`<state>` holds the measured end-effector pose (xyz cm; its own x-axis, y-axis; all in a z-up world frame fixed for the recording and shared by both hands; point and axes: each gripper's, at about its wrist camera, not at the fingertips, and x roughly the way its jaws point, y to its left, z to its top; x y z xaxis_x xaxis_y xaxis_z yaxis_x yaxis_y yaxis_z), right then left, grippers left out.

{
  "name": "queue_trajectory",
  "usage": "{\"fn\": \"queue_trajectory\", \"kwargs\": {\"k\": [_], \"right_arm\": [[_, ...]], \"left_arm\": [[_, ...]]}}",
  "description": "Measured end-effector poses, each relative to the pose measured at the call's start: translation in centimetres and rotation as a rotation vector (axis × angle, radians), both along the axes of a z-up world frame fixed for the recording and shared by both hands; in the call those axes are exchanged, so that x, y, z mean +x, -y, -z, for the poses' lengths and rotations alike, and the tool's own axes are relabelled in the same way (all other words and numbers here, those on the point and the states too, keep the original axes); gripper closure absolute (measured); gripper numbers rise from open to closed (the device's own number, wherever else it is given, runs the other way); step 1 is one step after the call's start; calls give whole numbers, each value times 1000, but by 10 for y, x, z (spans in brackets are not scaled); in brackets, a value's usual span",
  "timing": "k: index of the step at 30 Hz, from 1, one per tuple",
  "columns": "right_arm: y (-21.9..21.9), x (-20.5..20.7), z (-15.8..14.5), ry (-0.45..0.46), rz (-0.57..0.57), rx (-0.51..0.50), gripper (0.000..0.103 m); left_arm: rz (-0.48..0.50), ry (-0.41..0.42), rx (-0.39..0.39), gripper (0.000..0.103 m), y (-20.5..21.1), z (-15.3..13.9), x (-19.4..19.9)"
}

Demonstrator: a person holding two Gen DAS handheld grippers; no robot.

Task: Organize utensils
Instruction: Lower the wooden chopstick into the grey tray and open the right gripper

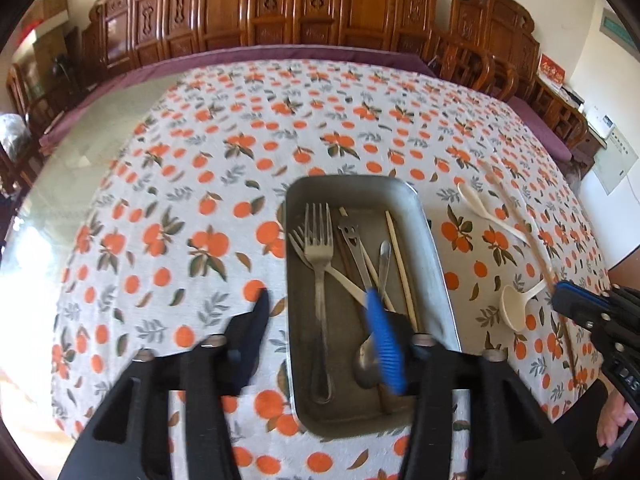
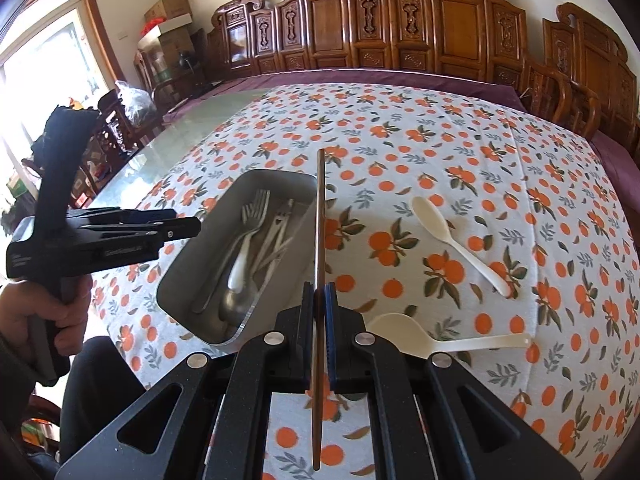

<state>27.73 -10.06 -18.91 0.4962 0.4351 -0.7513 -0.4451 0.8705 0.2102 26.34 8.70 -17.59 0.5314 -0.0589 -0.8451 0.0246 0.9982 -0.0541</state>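
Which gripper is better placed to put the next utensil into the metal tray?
The right gripper: its fingers are shut on the brown chopstick, beside the metal tray. The left gripper is open and empty above the tray.

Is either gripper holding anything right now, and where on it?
The right gripper is shut on a brown chopstick, pinched partway along its shaft. The left gripper is open and holds nothing.
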Motion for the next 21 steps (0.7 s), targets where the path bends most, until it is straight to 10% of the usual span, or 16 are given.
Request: {"fn": "queue_trajectory", "kwargs": {"k": [6,21], "right_arm": [[-24,2,1,-11,-31,3,97],[-72,37,28,-153,-31,80,97]], "left_arm": [[-6,80,-14,15,-13,-16,-20],[-17,111,-16,9,-44,-22,-45]]}}
